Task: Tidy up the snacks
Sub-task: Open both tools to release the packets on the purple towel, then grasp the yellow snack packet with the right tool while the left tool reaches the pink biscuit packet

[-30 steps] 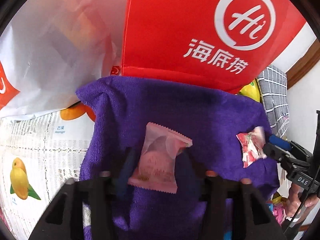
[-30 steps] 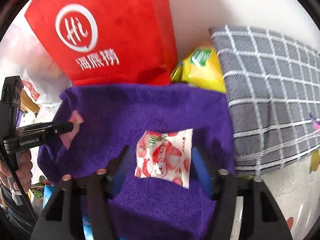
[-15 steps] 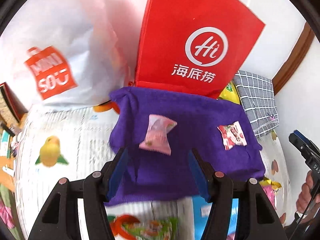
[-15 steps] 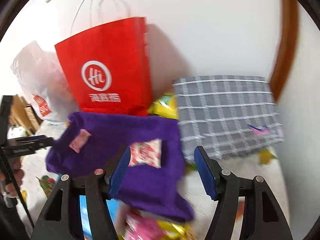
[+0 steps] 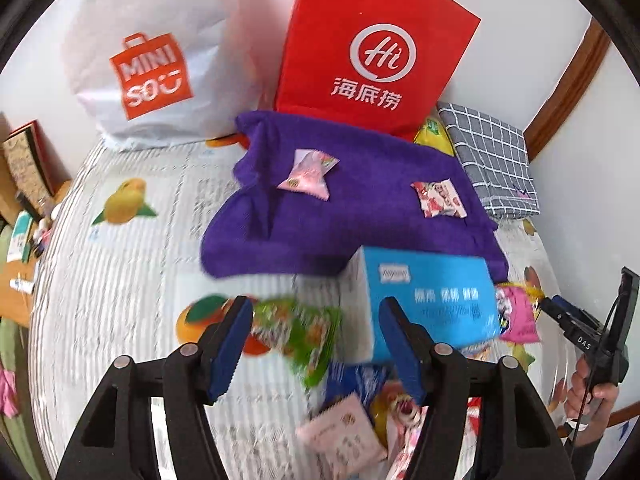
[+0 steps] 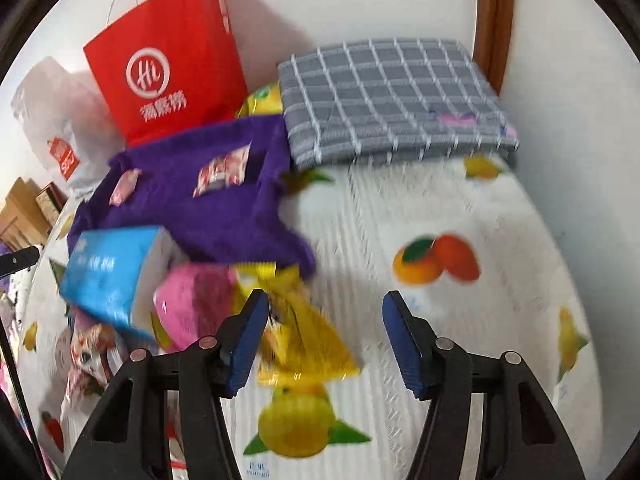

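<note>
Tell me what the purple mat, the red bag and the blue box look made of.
Purple mat: soft terry-like cloth, matte, fuzzy and rumpled at its edges.
Red bag: probably matte paper; flat stiff panels, creased sides.
Blue box: seemingly thin printed cardboard with sharp corners.

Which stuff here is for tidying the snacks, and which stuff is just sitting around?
For the job:
- pink snack packet on the purple cloth
- strawberry snack packet on the same cloth
- green snack packet
- yellow snack packet
- blue box

Just lying about:
- red paper bag
- white shopping bag
- grey checked cloth
</note>
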The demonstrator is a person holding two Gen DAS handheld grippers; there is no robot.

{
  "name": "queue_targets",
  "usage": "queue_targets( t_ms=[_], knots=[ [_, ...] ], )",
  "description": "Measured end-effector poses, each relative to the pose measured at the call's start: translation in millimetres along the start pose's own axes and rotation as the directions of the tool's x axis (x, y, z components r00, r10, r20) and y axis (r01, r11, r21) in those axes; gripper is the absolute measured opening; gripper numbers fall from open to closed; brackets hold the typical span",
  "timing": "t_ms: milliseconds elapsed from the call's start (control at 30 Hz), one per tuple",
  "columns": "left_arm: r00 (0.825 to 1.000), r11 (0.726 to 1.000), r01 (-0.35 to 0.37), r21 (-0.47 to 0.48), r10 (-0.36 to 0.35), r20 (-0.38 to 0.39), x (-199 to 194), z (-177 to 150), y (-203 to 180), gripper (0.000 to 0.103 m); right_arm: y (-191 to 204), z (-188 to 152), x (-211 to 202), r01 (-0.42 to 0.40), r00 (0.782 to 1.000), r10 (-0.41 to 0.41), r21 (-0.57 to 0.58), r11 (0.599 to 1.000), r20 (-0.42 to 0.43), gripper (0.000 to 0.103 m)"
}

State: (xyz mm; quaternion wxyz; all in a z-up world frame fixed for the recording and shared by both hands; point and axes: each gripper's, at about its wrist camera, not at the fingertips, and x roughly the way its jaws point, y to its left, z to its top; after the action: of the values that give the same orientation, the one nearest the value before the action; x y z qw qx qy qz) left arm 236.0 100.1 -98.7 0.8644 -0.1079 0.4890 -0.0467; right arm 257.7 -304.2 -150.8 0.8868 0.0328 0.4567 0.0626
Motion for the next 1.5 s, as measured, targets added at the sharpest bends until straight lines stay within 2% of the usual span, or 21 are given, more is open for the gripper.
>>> queue_targets(
  t_ms=[167, 467, 600, 633, 767, 1100, 1500],
  knots=[
    [1.0, 0.999, -0.028, -0.017, 0.028, -0.004, -9.2, -18.3, 8.2, 0.067, 3.0, -13.1, 15.7, -0.023, 0.999, 0.022, -0.007, 1.0, -0.023, 0.06],
    [0.999, 0.999, -0.047, -0.027, 0.046, -0.02, -13.0, -36.5, 15.7, 0.067, 4.5, -13.3, 37.0, -0.069, 0.997, 0.07, 0.024, 0.997, -0.045, 0.06],
    [0.999, 0.999, -0.035, -0.033, 0.034, -0.029, -11.2, -43.0, 18.2, 0.067, 3.1, -15.0, 38.1, -0.095, 0.994, 0.097, 0.038, 0.995, -0.05, 0.043],
    [0.999, 0.999, -0.035, -0.031, 0.034, -0.031, -10.5, -45.0, 18.3, 0.067, 3.7, -15.7, 36.8, -0.089, 0.995, 0.09, 0.033, 0.996, -0.048, 0.043],
    [0.998, 0.999, -0.045, -0.023, 0.044, -0.032, -8.6, -52.5, 20.6, 0.067, 0.8, -20.7, 19.2, -0.105, 0.994, 0.107, 0.058, 0.993, -0.02, 0.041],
    [0.999, 0.999, -0.004, -0.036, 0.002, -0.054, 3.0, -67.5, 27.8, 0.067, -5.0, -39.8, -47.5, -0.065, 0.995, 0.056, 0.11, 0.992, 0.086, 0.041],
    [0.987, 0.995, 0.096, -0.027, -0.098, -0.127, 19.5, -97.3, 5.5, 0.067, 26.9, -78.7, -71.4, -0.086, 0.994, 0.079, 0.088, 0.992, 0.071, 0.041]
  ],
)
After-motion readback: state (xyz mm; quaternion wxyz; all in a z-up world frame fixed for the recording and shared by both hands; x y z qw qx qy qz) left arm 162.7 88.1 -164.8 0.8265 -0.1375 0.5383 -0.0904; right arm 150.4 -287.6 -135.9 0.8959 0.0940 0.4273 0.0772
